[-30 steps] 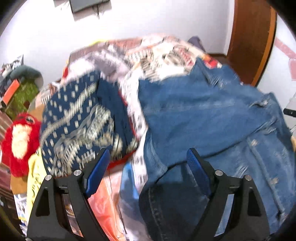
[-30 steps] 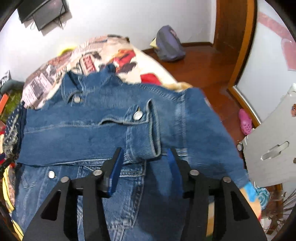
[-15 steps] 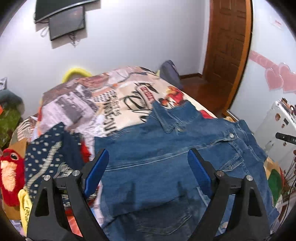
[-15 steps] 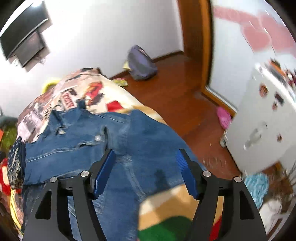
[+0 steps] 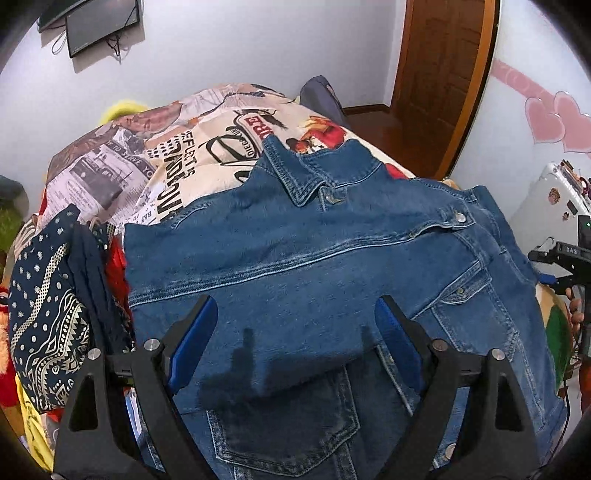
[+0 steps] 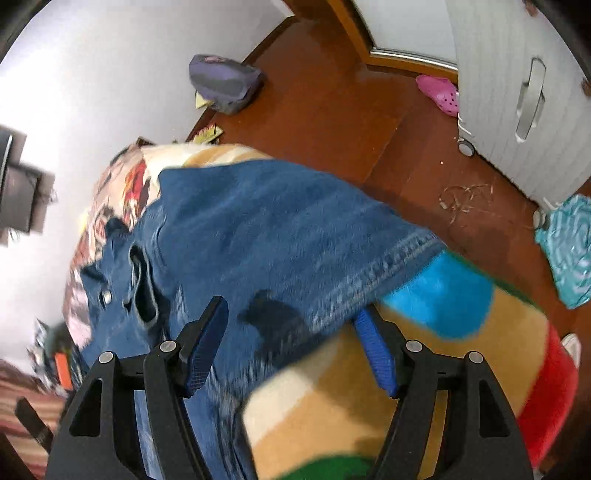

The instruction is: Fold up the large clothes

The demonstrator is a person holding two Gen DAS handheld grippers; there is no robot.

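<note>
A blue denim jacket (image 5: 332, 266) lies spread on the bed, collar at the far side and one sleeve folded across its body. My left gripper (image 5: 295, 339) hovers open over the folded sleeve's near edge, with nothing pinched. In the right wrist view the picture is blurred. The jacket's side (image 6: 280, 236) hangs over a colourful blanket (image 6: 443, 350) there. My right gripper (image 6: 291, 339) stands open, rolled to one side, and the stitched hem (image 6: 369, 280) runs between its fingers without being pressed. That right gripper (image 5: 565, 258) and a hand show at the right edge of the left wrist view.
A navy patterned cloth (image 5: 44, 314) is piled left of the jacket on the printed bedspread (image 5: 207, 147). Beyond the bed are a wooden door (image 5: 439, 74) and a wall screen (image 5: 99, 26). On the floor lie a grey bag (image 6: 225, 81), a pink shoe (image 6: 439, 94) and a teal cloth (image 6: 569, 251) by a white cabinet (image 6: 517, 92).
The left gripper swung right, from the patterned cloth to above the jacket. The right gripper opened off the sleeve cuff, rolled, and moved down to the jacket's right edge.
</note>
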